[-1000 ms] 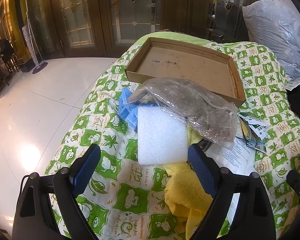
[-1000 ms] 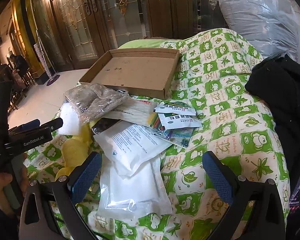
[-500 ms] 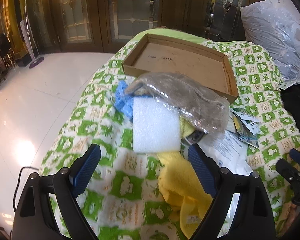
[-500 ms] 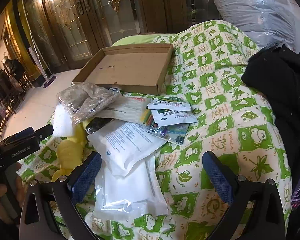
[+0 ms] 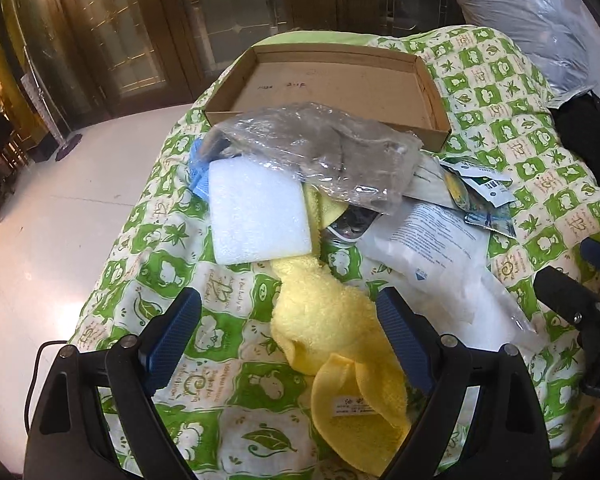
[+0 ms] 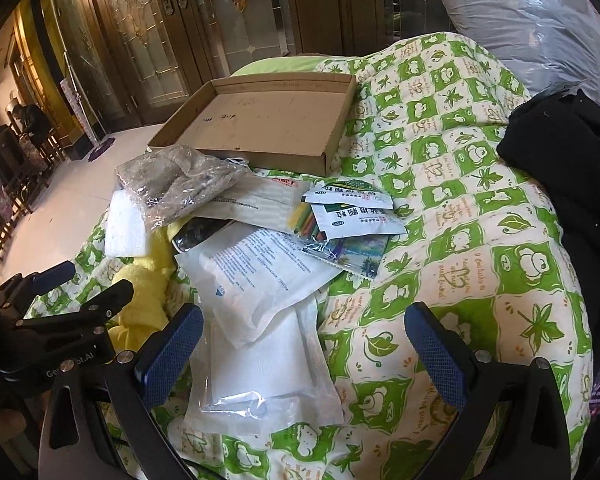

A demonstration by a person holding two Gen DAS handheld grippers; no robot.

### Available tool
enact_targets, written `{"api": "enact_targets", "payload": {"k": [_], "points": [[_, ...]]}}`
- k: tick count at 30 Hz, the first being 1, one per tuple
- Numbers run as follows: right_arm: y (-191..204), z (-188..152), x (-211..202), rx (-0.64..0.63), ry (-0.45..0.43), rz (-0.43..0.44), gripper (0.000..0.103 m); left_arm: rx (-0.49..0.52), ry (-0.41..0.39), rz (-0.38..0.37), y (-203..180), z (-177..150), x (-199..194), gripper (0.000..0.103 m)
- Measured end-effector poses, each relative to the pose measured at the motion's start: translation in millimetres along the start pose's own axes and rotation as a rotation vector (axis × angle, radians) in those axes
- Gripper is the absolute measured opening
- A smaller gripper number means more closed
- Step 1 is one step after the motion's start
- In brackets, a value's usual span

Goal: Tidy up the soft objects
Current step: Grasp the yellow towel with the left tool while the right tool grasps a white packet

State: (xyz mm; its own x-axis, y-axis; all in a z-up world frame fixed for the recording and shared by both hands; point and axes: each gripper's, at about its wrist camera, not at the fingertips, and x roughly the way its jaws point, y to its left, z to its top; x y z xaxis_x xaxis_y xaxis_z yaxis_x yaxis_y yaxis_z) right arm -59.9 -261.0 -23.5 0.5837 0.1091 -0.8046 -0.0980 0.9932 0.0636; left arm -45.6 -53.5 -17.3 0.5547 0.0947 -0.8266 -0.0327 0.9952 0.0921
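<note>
A pile of soft items lies on a green-and-white quilt (image 5: 160, 272). In the left wrist view a yellow towel (image 5: 332, 332) sits between the fingers of my open left gripper (image 5: 290, 334). Beyond it lie a white foam block (image 5: 258, 214), a clear bag of grey fabric (image 5: 320, 152) and a blue cloth (image 5: 198, 168). An empty shallow cardboard box (image 5: 332, 88) stands behind. My right gripper (image 6: 304, 346) hangs open above white plastic pouches (image 6: 260, 280), touching nothing. The left gripper (image 6: 72, 300) also shows at the right wrist view's left edge.
Medicine sachets (image 6: 352, 208) and a coloured packet (image 6: 348, 252) lie beside the pouches. A black garment (image 6: 572, 172) and a large plastic-wrapped bundle (image 6: 520, 12) occupy the right. Left of the quilt is shiny floor (image 5: 52, 216), with wooden glass doors (image 6: 188, 32) behind.
The left gripper has drawn back and swung right, so the yellow towel now lies between its fingers instead of the foam block. The right gripper shifted slightly; both stay open.
</note>
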Motion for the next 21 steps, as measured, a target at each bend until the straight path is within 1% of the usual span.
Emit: {"api": "enact_targets", "payload": {"k": [4,6,9,10,12,13,14,16,21], "points": [[1,0,0,-0.003,0.002,0.001,0.103,-0.016,0.023,-0.006,-2,-1,7,0.09],[0,0,1,-0.002,0.005,0.001,0.103,-0.025,0.048,-0.012,-4,1,14,0.09],[0,0,3,0.0,0.011,0.002,0.103,-0.016,0.083,-0.006,-9,1,24,0.09],[0,0,3,0.001,0.013,0.002,0.103,-0.009,0.093,-0.003,-11,1,27,0.088],[-1,0,4,0.003,0.015,0.003,0.103,0.006,0.108,-0.007,-16,0,31,0.076],[-1,0,4,0.003,0.016,0.003,0.103,0.009,0.116,-0.019,-18,-1,33,0.067],[-1,0,4,0.004,0.016,0.003,0.103,0.01,0.126,-0.032,-19,-2,36,0.059],[-1,1,4,0.004,0.016,0.003,0.103,0.015,0.14,-0.043,-21,-3,39,0.055],[-2,0,7,0.01,0.025,0.004,0.103,0.022,0.123,-0.047,-22,-4,35,0.048]]}}
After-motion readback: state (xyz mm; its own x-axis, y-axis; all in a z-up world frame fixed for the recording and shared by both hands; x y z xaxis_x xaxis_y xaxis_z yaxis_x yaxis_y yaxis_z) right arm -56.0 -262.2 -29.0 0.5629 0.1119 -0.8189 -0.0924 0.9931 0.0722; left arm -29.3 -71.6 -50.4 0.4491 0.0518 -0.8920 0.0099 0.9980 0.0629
